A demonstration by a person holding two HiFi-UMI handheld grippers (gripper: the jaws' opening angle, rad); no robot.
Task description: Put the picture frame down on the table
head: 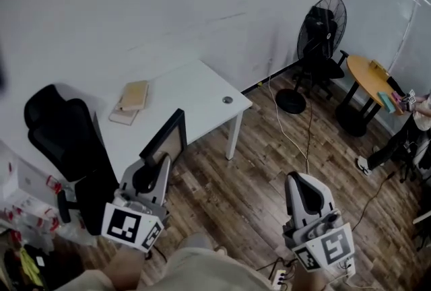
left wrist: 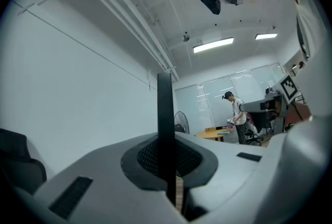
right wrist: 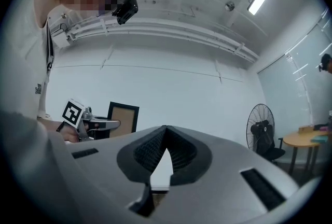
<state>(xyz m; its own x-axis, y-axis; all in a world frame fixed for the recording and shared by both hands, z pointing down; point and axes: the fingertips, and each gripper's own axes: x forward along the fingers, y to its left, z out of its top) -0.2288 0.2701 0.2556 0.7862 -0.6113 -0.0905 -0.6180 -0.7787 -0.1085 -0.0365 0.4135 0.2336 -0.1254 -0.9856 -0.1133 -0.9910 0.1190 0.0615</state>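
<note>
Only catching the picture frame (left wrist: pixel 165 114) as a thin black edge in the left gripper view, but getting its tan face in the right gripper view. From the head view, upright by the near edge of the table (head: pixel 209 91), not set down yet. Pinched low down by the left gripper (head: pixel 160 160) fingers; nothing in the right gripper (head: pixel 301 182), fingers pressed together at the tips.
</note>
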